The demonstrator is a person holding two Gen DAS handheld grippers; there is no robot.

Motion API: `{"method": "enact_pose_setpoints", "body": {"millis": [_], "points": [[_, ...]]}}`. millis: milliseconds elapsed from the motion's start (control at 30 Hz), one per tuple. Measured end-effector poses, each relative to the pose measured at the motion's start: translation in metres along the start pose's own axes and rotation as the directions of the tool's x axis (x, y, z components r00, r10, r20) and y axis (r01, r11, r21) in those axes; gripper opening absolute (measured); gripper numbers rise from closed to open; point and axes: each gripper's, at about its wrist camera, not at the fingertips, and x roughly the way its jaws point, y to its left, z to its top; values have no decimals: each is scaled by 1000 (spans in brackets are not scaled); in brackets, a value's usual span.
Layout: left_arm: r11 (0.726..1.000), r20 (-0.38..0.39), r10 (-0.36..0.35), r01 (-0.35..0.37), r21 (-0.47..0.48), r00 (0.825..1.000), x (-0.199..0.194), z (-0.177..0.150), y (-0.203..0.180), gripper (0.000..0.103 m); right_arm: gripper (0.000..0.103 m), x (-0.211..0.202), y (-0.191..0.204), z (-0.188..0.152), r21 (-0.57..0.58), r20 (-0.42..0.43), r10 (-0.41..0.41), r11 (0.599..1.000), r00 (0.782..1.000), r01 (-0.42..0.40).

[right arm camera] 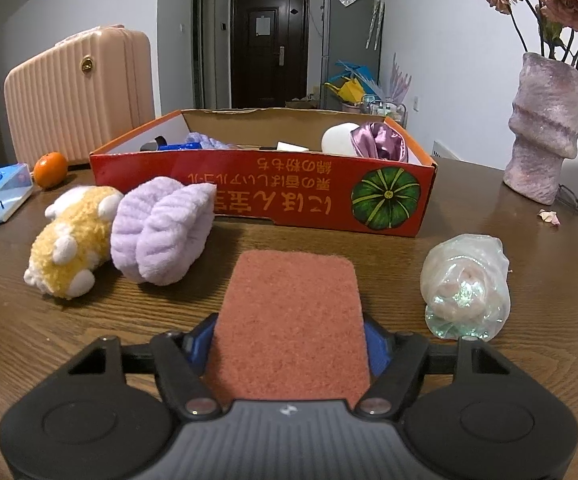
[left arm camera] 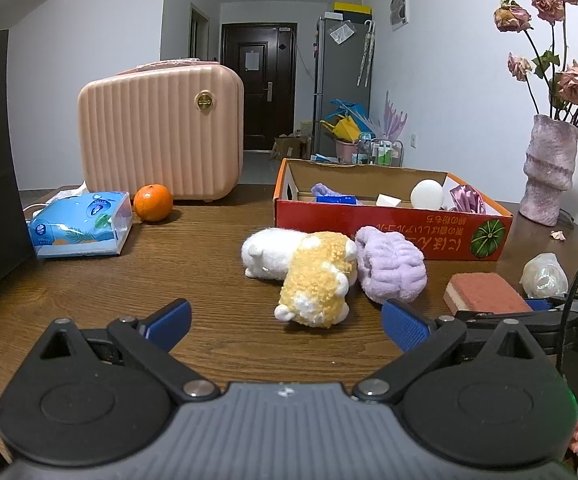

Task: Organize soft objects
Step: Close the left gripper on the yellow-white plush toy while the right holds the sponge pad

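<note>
Right tool (right arm camera: 287, 346) clamped on sponge (right arm camera: 289, 320), sponge on tabletop (right arm camera: 489, 208) before box (right arm camera: 265, 188). Left tool (left arm camera: 285, 322) apart, empty. Box holds few items; plush (right arm camera: 69, 240), headband (right arm camera: 161, 228), shiny bundle (right arm camera: 465, 284) left outside.

Your left gripper (left arm camera: 287, 322) has a ribbed dark grey housing with a small pale logo at its top centre. At ten and two o'clock from that logo sit silver pivot screws, from which matte black link arms splay outward. Round black discs with a raised ring flank the housing, topped by triangular black brackets with small screws. The fingers (left arm camera: 405, 326) wear blue textured pads. A black cable (left arm camera: 569, 300) curves up at three o'clock, beside a faint green glow. Your right gripper (right arm camera: 289, 344) shares the same grey ribbed body, black arms, silver screws and blue pads
</note>
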Motion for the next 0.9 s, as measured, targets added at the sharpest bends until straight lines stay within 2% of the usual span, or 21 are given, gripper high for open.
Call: {"method": "enact_pose_setpoints", "body": {"millis": [433, 900], "points": [[1000, -14, 11, -11, 0, 1000, 5, -1, 1, 103, 70, -10, 6, 2, -44, 67, 19, 999, 998, -16], [1000, -21, 25, -25, 19, 999, 24, 12, -4, 103, 70, -7, 0, 10, -52, 126, 19, 999, 992, -13]]}}
